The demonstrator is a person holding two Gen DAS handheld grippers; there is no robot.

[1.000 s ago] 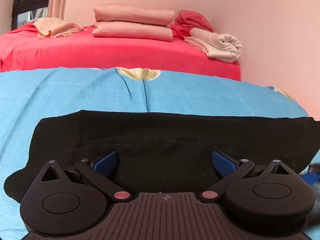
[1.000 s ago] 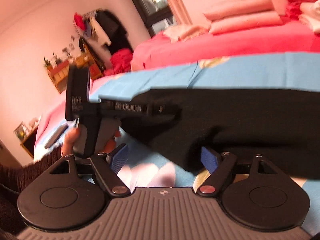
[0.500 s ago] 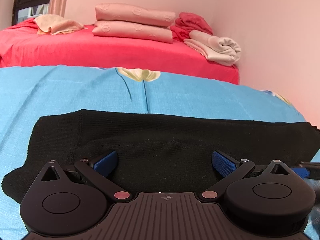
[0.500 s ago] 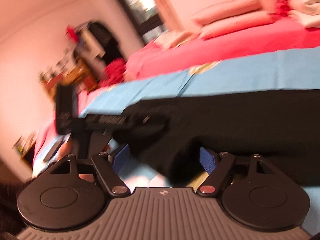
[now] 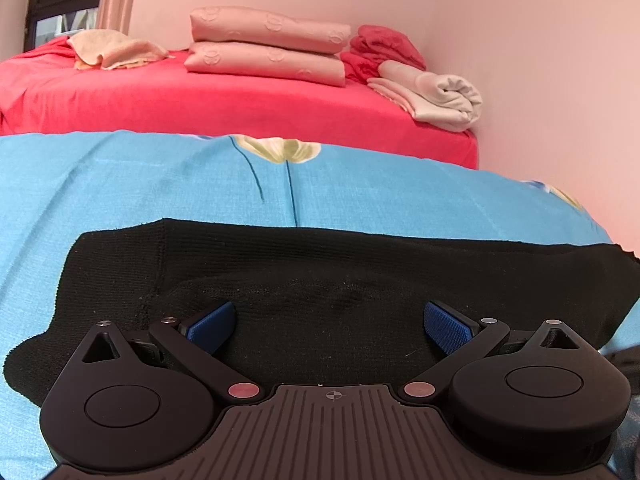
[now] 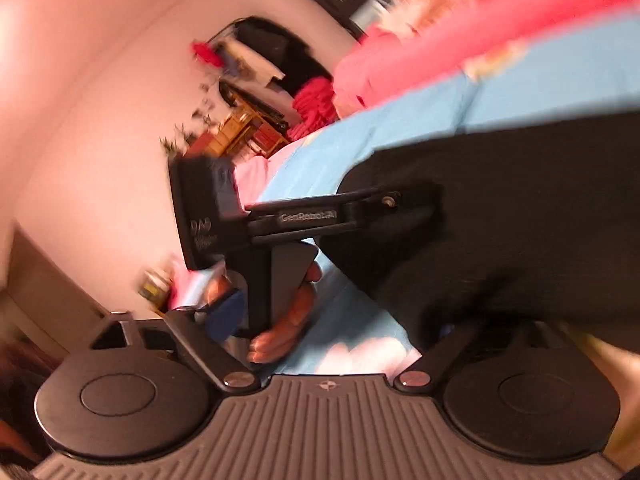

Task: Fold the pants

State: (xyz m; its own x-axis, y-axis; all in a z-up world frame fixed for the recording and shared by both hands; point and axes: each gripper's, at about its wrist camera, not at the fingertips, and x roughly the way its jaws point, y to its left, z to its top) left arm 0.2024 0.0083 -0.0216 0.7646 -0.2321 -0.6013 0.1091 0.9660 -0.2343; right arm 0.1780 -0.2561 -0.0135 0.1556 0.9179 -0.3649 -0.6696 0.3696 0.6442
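Observation:
The black pants lie flat across the blue bedsheet, folded lengthwise, with their near edge under my left gripper. The left gripper is open, its blue pads wide apart over the cloth. In the blurred right wrist view the pants fill the right side. My right gripper is open; its left blue pad shows, and the right one is hidden by black cloth. The left gripper and the hand that holds it show there at the pants' edge.
A red bed beyond the blue sheet carries stacked pink pillows, a rolled beige towel and a peach cloth. A pink wall closes the right side. Shelves and hanging clothes stand far left.
The right gripper has swung left and rolled, so its view is tilted and blurred, with the pants' edge now over its right finger. The left gripper has barely moved.

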